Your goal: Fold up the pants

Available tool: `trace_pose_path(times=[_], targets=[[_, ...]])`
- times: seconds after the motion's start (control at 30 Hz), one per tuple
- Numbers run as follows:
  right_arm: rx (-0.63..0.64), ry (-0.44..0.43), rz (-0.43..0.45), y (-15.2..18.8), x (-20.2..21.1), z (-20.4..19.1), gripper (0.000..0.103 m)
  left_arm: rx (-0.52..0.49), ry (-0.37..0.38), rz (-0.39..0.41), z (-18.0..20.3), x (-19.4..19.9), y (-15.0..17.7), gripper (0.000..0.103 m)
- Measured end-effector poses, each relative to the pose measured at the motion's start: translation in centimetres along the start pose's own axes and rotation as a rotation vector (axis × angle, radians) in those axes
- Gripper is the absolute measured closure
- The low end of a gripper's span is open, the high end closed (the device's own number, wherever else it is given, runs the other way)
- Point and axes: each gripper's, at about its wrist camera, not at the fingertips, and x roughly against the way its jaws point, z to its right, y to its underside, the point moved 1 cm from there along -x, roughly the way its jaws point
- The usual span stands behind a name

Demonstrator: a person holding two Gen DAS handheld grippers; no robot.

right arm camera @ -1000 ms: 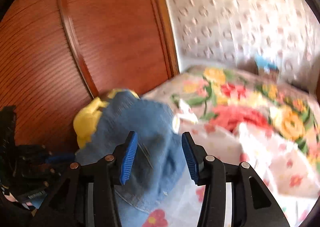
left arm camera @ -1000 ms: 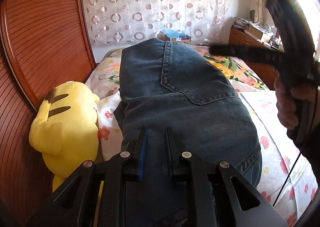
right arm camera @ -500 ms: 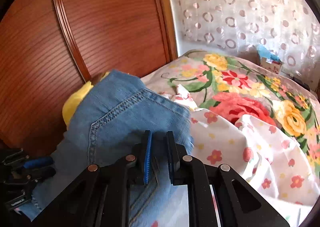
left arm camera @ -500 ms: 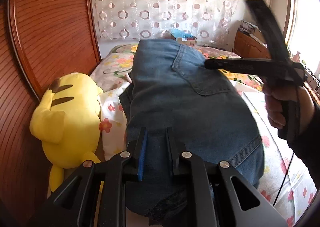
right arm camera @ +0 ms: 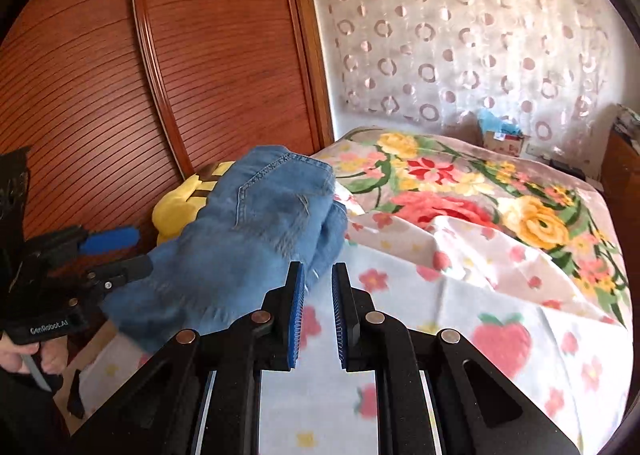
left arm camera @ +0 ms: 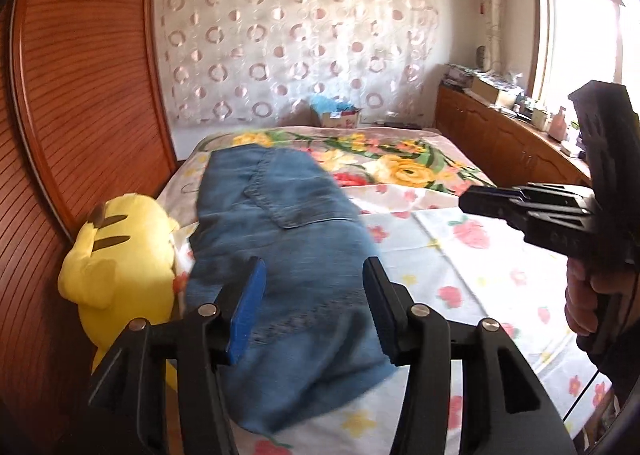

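Note:
The blue denim pants (left arm camera: 280,255) lie folded in a stack along the left side of the bed, back pocket facing up. They also show in the right wrist view (right arm camera: 248,239). My left gripper (left arm camera: 312,283) is open and empty, just above the near end of the pants. My right gripper (right arm camera: 318,287) has its jaws a narrow gap apart with nothing between them, just right of the pants. The right gripper shows in the left wrist view (left arm camera: 472,201), off to the right over the bed. The left gripper shows in the right wrist view (right arm camera: 120,251) at the left.
A yellow plush toy (left arm camera: 120,255) lies against the left edge of the bed beside the pants. A wooden wardrobe (left arm camera: 80,95) stands close on the left. The floral bedspread (left arm camera: 440,255) covers the bed. A wooden cabinet (left arm camera: 500,143) runs along the right wall.
Both grippers have let go of the pants and pulled back. The left gripper has opened wide; the right has parted slightly. The pants have dropped onto the bed.

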Motion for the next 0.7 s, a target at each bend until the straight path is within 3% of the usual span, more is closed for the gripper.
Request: trace_pose_path(times=[0.07,0.1,0.13,0.5,0.7], targets=[[-0.004,0.018,0.018,1.0,2.5,-0.1,0.09,-0.014,0.007,0.014,1.3,0.7,0.1,0.038],[-0.009,0.023,0.025,1.4,3.6,-0.2,0.09,-0.017,0.014,0.024,1.8,1.1,0.1,0.026],[-0.012,0.027,0.03,2.0,4.8,-0.6,0.09,-0.02,0.022,0.035,2.5,1.5,0.1,0.023],[-0.082,0.113,0.099,6.3,12.9,-1.1,0.087,-0.081,0.058,0.105,8.3,5.6,0.8,0.015],[-0.093,0.16,0.135,8.2,16.3,-2.8,0.079,-0.09,0.07,0.139,10.3,8.1,1.4,0.015]])
